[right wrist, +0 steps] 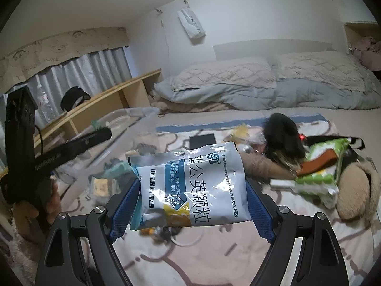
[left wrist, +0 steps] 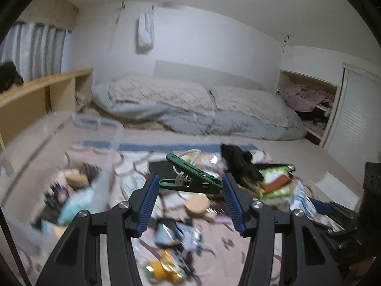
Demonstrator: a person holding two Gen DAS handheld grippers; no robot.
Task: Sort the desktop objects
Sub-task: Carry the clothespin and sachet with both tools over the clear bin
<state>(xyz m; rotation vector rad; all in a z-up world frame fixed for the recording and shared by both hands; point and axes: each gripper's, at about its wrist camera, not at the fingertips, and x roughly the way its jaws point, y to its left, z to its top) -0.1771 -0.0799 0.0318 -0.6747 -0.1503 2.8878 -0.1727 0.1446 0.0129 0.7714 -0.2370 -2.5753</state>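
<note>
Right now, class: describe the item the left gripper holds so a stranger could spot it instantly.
Start at the patterned pink blanket strewn with clutter. Above it, the left gripper clamps a green plastic clip. It is the only green clip there.

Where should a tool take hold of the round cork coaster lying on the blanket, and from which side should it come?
Grip the cork coaster across its rim, coming from straight above. It is a flat disc lying face up on the soft blanket, so only its thin edge offers two opposite sides, and the fabric should give way under the fingers. A smaller cork piece touches its near right edge, so set the fingers away from that spot.
</note>
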